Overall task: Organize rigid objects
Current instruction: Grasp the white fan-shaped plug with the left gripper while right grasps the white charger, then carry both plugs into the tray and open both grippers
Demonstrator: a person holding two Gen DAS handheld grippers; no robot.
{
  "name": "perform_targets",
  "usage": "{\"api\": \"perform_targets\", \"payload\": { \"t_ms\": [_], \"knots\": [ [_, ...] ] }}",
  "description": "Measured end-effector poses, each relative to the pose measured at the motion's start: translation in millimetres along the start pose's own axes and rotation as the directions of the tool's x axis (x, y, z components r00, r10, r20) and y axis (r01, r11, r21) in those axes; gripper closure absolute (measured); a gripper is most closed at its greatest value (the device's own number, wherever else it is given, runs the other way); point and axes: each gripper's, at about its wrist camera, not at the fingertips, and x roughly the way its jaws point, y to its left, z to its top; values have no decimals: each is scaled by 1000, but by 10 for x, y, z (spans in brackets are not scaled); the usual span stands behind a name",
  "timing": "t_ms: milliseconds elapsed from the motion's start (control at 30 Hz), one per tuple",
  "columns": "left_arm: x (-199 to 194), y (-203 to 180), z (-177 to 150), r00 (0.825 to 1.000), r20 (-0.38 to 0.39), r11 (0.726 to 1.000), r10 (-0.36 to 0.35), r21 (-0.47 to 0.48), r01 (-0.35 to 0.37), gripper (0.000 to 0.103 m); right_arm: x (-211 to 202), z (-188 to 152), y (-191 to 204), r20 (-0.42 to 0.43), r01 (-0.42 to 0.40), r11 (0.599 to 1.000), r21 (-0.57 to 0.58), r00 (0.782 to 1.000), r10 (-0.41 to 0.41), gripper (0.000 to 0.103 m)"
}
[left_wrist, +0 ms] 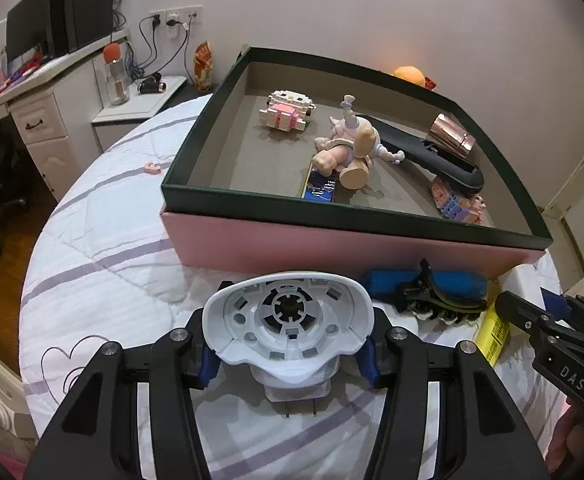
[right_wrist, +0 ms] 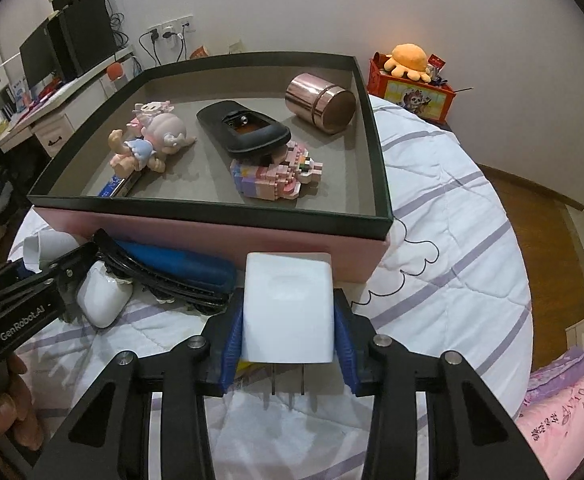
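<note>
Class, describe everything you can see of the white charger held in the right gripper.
The white charger is a glossy, rounded plastic block with two metal prongs pointing down toward the quilt. It sits upright between the right gripper's blue pads, which press its sides, just in front of the pink box.

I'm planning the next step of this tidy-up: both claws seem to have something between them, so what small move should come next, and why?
Probably lift the right claw with the white charger it is clamped on, up over the box's near rim. The box already holds the sorted toys and stands right behind the charger, and the pads press both its sides. The left claw likewise grips its white plug-in piece.
</note>
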Motion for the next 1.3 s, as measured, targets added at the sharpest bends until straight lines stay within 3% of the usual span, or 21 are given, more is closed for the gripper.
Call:
{"api": "perform_targets", "payload": {
  "t_ms": [733, 967, 1300],
  "knots": [
    [-647, 12, -175, 998, 56, 1000, 10, 21, -11, 49, -439, -159, 42, 55, -72, 997, -5, 996, 72, 62],
    [-827, -100, 142, 993, 118, 998, 9, 63, -17, 49, -616, 46, 137, 104, -93, 995, -41, 990, 97, 62],
    [-705, -218, 853, 983, 184, 995, -2, 95, -16, 49, -611, 745, 163, 167, -78, 994, -71, 982, 89, 62]
  ]
}}
